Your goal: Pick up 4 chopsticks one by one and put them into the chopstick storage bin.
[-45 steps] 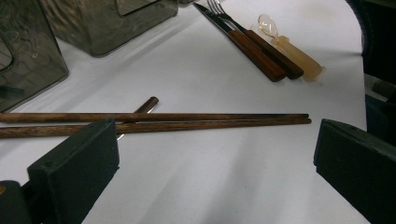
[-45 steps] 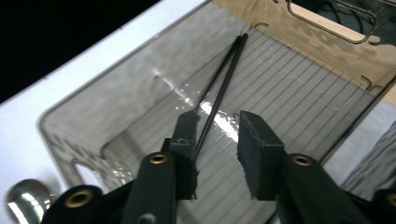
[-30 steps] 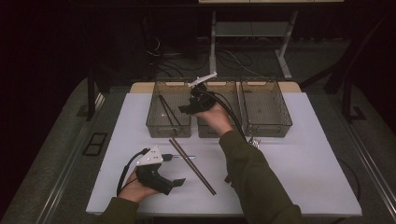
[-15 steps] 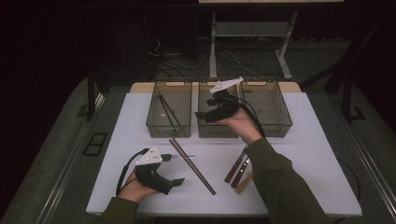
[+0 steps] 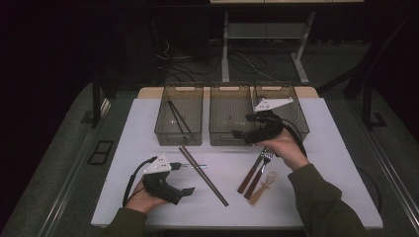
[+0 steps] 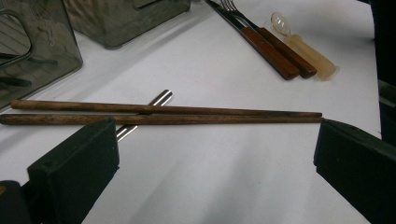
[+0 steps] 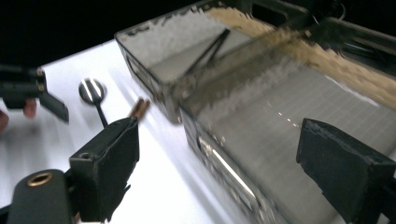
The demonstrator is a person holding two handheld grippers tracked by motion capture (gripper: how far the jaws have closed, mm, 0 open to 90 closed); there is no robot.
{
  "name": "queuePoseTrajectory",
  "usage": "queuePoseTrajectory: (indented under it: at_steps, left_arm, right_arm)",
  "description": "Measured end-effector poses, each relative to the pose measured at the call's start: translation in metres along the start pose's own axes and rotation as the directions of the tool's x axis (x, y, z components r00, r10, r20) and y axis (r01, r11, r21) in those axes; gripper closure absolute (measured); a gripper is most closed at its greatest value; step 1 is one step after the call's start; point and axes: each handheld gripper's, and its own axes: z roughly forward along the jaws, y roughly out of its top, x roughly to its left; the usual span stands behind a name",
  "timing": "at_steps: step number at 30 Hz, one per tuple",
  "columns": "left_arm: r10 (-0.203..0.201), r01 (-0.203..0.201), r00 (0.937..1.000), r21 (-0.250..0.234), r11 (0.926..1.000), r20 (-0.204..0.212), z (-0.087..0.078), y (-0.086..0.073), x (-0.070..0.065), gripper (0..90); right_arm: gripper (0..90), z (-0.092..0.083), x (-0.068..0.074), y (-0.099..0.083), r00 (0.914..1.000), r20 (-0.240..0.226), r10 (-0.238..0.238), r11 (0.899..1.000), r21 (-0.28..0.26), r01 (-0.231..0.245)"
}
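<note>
My right claw hung over the middle bin's near wall, jaws just spreading, nothing between. Left claw spread, near the wooden chopsticks on the worktop.

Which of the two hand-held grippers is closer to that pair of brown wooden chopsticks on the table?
Left. The left gripper sits just beside the chopsticks, jaws open toward them. The right gripper is farther off, by the middle bin.

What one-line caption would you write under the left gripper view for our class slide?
Open left gripper faces two wooden chopsticks lying on the white table.
</note>
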Motion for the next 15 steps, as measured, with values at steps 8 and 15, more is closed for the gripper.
queuePoseTrajectory:
  at_steps: [8,15]
  left_arm:
    - [0.003,-0.003,0.9999,0.009,1.0,-0.016,0.0,0.0,-0.002,0.0]
    - [0.009,-0.009,0.9998,0.018,0.9998,-0.019,0.0,-0.001,-0.003,0.0]
  right_arm:
    - [13.0,-0.032,-0.004,-0.032,1.0,0.008,0.001,1.0,-0.017,-0.001]
    - [12.9,-0.051,-0.003,-0.061,0.9985,0.053,0.014,0.999,-0.039,-0.012]
